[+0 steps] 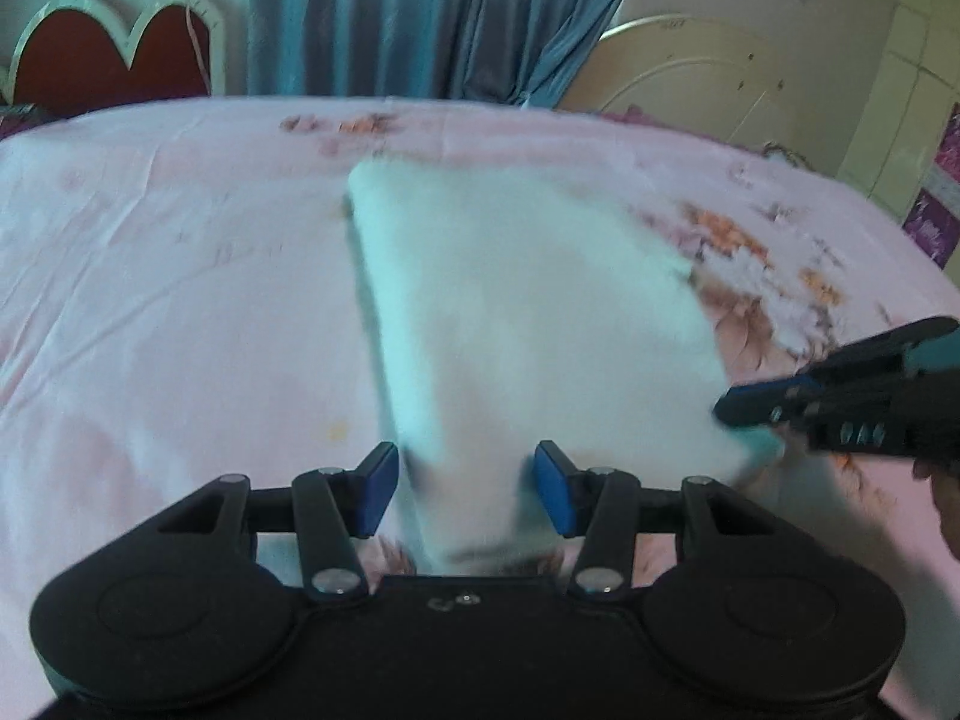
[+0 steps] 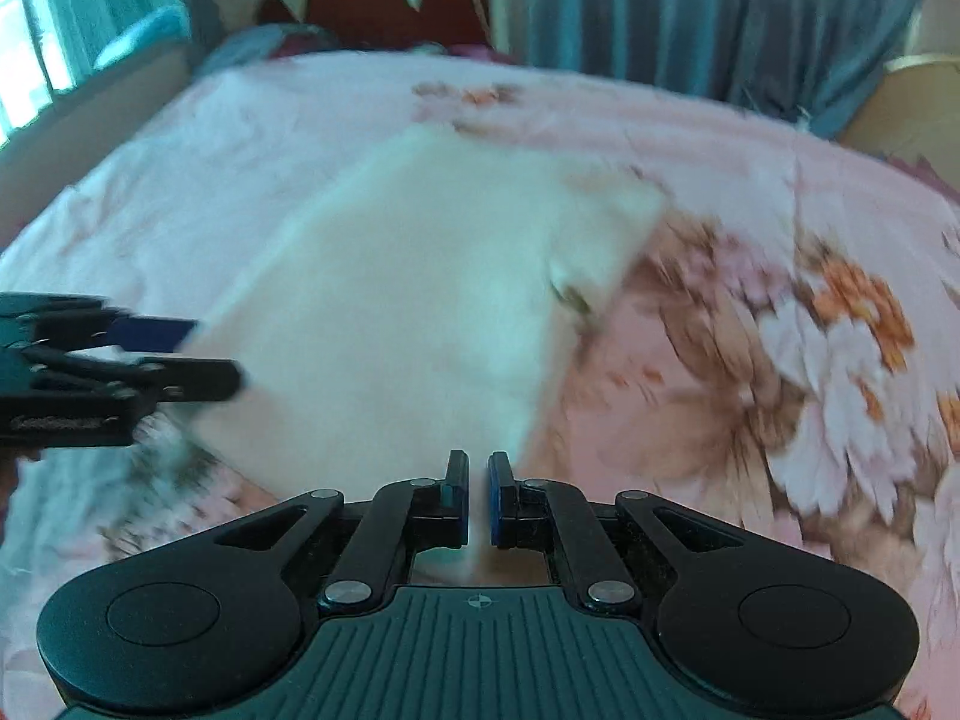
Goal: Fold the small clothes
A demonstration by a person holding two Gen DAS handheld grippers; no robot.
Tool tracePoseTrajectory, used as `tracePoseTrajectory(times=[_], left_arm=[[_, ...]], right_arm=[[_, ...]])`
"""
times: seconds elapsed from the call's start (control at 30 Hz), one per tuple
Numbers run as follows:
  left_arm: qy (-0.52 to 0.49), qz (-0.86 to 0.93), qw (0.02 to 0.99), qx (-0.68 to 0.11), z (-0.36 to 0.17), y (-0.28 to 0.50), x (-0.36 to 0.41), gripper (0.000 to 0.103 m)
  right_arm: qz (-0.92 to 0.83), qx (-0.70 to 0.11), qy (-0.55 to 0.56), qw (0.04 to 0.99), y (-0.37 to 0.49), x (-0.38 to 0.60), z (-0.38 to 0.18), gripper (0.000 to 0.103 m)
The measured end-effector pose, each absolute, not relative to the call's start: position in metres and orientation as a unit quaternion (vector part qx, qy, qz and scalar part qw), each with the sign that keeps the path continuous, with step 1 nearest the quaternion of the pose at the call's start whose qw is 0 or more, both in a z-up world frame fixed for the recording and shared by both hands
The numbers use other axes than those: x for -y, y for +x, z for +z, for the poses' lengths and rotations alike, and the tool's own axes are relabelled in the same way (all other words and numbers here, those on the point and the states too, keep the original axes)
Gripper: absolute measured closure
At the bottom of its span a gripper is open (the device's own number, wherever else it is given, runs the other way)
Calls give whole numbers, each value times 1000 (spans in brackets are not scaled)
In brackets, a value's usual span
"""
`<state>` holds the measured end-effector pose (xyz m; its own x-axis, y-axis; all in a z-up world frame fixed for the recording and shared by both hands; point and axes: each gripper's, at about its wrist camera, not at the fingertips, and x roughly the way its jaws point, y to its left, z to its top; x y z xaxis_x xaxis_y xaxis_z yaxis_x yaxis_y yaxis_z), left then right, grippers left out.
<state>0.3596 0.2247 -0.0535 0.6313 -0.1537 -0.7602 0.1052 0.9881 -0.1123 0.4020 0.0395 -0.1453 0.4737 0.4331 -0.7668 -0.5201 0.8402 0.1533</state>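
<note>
soft white cloth [image 1: 528,324]; smooth floral cotton-like bedsheet [image 1: 150,300]; matt black plastic tool [image 2: 479,498].

Soft daylight, heavy motion blur

A bright window [image 2: 30,42] glares far left in the right wrist view; the white cloth [image 1: 528,324] and bedsheet [image 2: 780,276] smear, edges bow with fisheye distortion, and the cloth looks washed out.

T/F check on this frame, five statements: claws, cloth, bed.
1. The right claw is nearly shut on the white cloth. True.
2. The left claw is fully shut. False: its jaws stand apart, cloth between them.
3. The cloth lies on a pink floral bedsheet. True.
4. The cloth is dark blue. False: it is white.
5. The curtain behind the bed is red. False: it is blue-grey.
</note>
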Motion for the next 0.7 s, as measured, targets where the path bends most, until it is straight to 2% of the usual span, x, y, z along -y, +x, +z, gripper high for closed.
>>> tracePoseTrajectory(times=[0.33,0.43,0.5,0.53,0.57,0.6,0.63,0.7], left_arm=[[-30,-49,922,-382,-9,297,-204,52],[-45,-42,930,-362,8,269,-195,35],[-47,-37,936,-347,18,249,-188,16],[-46,-34,938,-341,23,241,-184,11],[-45,-28,941,-333,28,232,-180,0],[-45,-22,945,-324,33,222,-176,0],[-44,-18,947,-319,38,214,-173,0],[-51,-6,948,-315,46,196,-166,0]], right_arm=[[273,-376,3,886,328,5,-81,99],[259,-361,16,896,300,18,-64,99],[251,-356,28,900,282,28,-56,99],[245,-354,32,902,274,32,-53,98],[239,-353,36,904,267,36,-50,82],[231,-350,38,907,257,40,-46,56],[220,-338,39,914,247,44,-43,0],[203,-306,27,930,224,49,-37,0]])
